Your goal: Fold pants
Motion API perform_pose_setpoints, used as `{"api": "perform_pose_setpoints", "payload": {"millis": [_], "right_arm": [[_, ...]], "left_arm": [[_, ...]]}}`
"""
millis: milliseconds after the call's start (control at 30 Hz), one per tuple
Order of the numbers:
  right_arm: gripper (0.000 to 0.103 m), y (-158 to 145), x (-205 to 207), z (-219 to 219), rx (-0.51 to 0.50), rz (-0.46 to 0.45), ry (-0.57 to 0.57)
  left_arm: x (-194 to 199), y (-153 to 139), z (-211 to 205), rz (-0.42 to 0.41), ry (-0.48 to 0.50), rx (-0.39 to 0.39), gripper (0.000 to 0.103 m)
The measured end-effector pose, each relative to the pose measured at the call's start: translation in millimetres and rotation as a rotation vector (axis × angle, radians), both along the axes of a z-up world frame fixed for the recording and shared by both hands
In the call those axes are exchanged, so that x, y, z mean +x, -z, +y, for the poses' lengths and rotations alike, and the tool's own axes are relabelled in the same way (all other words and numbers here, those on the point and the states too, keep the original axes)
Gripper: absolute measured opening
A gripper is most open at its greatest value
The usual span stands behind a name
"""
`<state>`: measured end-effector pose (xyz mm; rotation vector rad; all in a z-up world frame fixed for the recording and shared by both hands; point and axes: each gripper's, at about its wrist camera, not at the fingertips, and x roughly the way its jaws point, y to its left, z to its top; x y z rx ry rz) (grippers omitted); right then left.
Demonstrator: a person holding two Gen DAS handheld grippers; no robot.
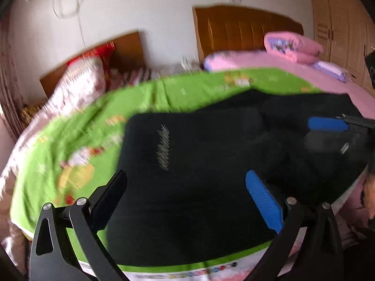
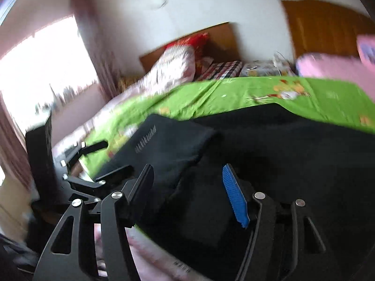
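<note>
Black pants (image 1: 211,164) lie folded on the green sheet (image 1: 82,140), with a small silver logo (image 1: 164,147) facing up. My left gripper (image 1: 186,178) is open above the near part of the pants, holding nothing. The right gripper (image 1: 328,126) shows at the right edge of the left wrist view, over the pants' right part. In the right wrist view the pants (image 2: 269,145) fill the middle, with a folded-over layer (image 2: 168,145) at the left. My right gripper (image 2: 187,171) is open just above the cloth. The left gripper (image 2: 103,157) shows at the left.
The green sheet (image 2: 234,93) covers a bed with a pink cover (image 1: 293,63). Pink pillows (image 1: 293,44) and a wooden headboard (image 1: 246,28) stand at the back. A second bed with a flowered quilt (image 1: 79,82) is at the left. A wardrobe (image 1: 339,23) is at the right. A bright window (image 2: 42,70) is at the left.
</note>
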<state>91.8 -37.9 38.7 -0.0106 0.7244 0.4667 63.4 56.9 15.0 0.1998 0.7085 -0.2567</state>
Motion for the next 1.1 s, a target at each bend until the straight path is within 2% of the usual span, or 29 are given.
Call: {"api": "perform_pose_setpoints", "payload": {"millis": [33, 100, 133, 200, 367, 467, 567, 633, 767, 867, 933, 967, 1033, 1100], "right_arm": [[0.061, 10, 0, 7, -0.070, 0.008, -0.005], [0.063, 23, -5, -4, -0.013, -0.011, -0.026], [0.063, 27, -6, -11, 0.021, 0.010, -0.025], [0.064, 29, -3, -24, 0.090, 0.047, -0.022], [0.068, 28, -9, -28, 0.090, 0.045, -0.022], [0.080, 26, -9, -31, 0.104, 0.061, 0.001], [0.080, 14, -25, -63, 0.074, -0.001, 0.089], [0.080, 12, -34, -86, 0.078, -0.013, 0.137], [0.081, 11, -58, -138, 0.082, -0.036, 0.264], [0.081, 25, -64, -156, 0.008, 0.002, 0.325], [0.081, 30, -69, -158, -0.025, -0.010, 0.297], [0.081, 29, -74, -160, -0.032, -0.017, 0.287], [0.081, 23, -85, -169, 0.013, -0.026, 0.284], [0.081, 16, -100, -195, 0.109, -0.046, 0.331]], "left_arm": [[1, 8, -1, 0.026, 0.004, -0.008, 0.101], [-4, 20, -4, -0.015, -0.003, 0.007, 0.102], [-5, 22, -3, -0.022, -0.002, -0.003, 0.102], [-1, 23, -1, -0.002, -0.002, -0.034, 0.102], [1, 24, -3, 0.000, -0.019, -0.023, 0.102], [3, 15, -4, 0.030, -0.024, -0.024, 0.101], [2, -12, -7, 0.045, 0.030, -0.133, 0.101], [6, -25, -16, 0.028, 0.051, -0.150, 0.101], [36, -27, -59, 0.080, 0.097, -0.122, 0.101], [56, -2, -91, 0.159, 0.116, -0.074, 0.101], [64, 19, -109, 0.212, 0.118, -0.025, 0.102], [63, 24, -113, 0.197, 0.111, -0.019, 0.102], [61, 21, -113, 0.199, 0.107, -0.014, 0.101], [55, 9, -112, 0.193, 0.121, -0.044, 0.101]]}}
